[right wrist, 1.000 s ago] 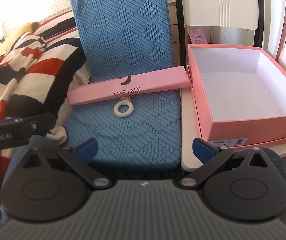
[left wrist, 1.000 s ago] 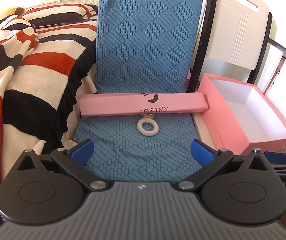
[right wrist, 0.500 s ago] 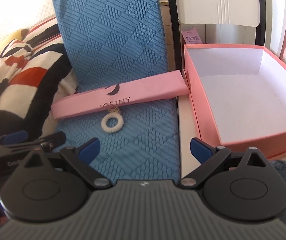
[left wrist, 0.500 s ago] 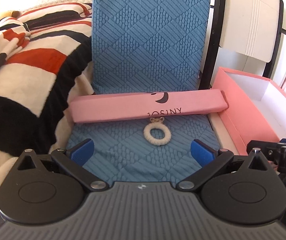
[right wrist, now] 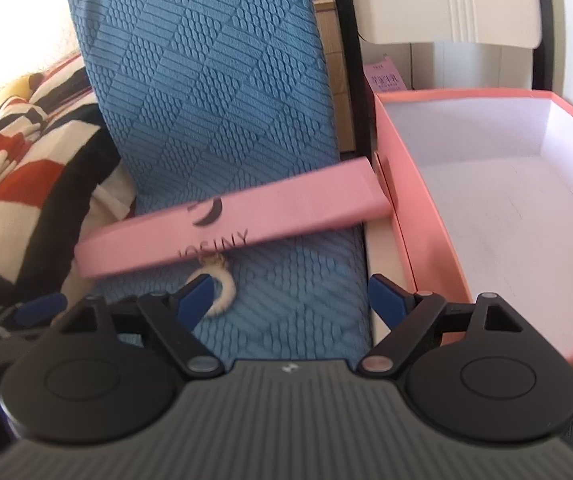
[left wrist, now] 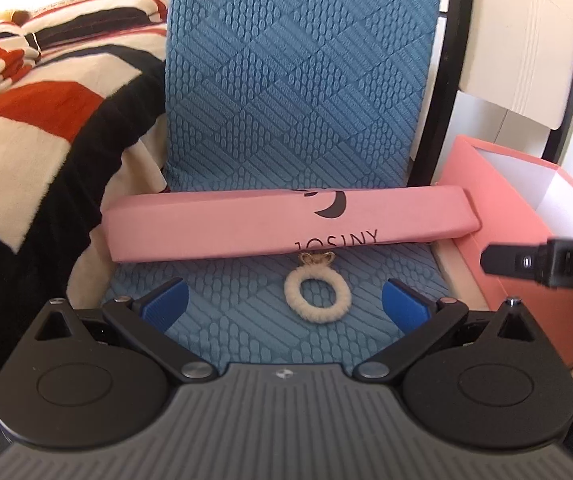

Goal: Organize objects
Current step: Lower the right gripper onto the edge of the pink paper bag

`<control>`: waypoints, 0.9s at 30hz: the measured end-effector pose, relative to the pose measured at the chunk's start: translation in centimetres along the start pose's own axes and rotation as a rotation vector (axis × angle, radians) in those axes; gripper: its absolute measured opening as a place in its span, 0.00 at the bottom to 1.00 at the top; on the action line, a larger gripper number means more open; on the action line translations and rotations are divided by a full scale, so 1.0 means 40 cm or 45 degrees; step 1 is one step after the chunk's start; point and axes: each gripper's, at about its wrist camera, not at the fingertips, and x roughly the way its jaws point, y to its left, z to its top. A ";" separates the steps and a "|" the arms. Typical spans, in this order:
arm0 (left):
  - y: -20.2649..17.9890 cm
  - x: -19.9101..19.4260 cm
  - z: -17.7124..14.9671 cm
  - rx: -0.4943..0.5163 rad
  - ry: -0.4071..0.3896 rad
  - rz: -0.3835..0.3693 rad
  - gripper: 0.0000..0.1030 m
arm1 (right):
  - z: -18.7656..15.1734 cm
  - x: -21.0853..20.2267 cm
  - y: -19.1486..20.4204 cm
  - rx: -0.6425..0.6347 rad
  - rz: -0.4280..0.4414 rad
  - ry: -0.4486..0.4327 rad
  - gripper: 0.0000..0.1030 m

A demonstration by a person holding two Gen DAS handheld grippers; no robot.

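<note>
A cream fuzzy hair ring (left wrist: 317, 298) with a small gold charm lies on the blue textured seat (left wrist: 246, 332), just in front of a long pink "JOSINY" lid (left wrist: 286, 222). My left gripper (left wrist: 284, 306) is open, its blue fingers either side of the ring and slightly short of it. In the right wrist view the ring (right wrist: 222, 290) is partly hidden behind my right gripper's left finger. My right gripper (right wrist: 288, 300) is open and empty over the seat's right part. The open pink box (right wrist: 486, 208) stands to the right, empty inside.
A striped red, black and cream blanket (left wrist: 46, 140) lies left of the seat. The blue chair back (left wrist: 298, 80) rises behind the lid. A cream chair back (right wrist: 446, 0) stands behind the box. Part of the right tool (left wrist: 546, 266) juts into the left wrist view.
Both grippers have moved forward toward the seat. The ring and lid now sit closer and larger. The left gripper's fingers have come up beside the ring. Both stay open.
</note>
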 end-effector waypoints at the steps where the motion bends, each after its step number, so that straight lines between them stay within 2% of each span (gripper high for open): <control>1: 0.007 0.016 0.007 -0.014 0.014 -0.004 1.00 | 0.007 0.013 0.003 -0.010 -0.005 0.000 0.78; 3: 0.017 0.043 0.016 -0.022 0.032 0.004 1.00 | 0.023 0.038 0.006 -0.021 0.001 0.002 0.74; 11: 0.047 0.151 0.055 0.020 0.063 0.065 1.00 | 0.063 0.136 0.029 -0.102 0.068 0.017 0.69; 13: 0.049 0.175 0.063 0.039 0.072 0.092 0.97 | 0.067 0.162 0.034 -0.128 0.094 0.031 0.65; 15: 0.052 0.202 0.064 0.046 0.114 0.105 0.87 | 0.067 0.194 0.035 -0.125 0.101 0.075 0.61; 19: 0.060 0.239 0.057 0.031 0.212 0.101 0.83 | 0.052 0.263 0.021 -0.064 0.114 0.213 0.48; 22: 0.071 0.266 0.051 0.022 0.275 0.121 0.73 | 0.043 0.303 0.010 0.009 0.126 0.296 0.43; 24: 0.078 0.277 0.052 0.005 0.282 0.127 0.66 | 0.044 0.321 0.011 0.028 0.119 0.308 0.43; 27: 0.096 0.295 0.061 -0.023 0.299 0.142 0.62 | 0.055 0.349 0.024 0.014 0.108 0.292 0.40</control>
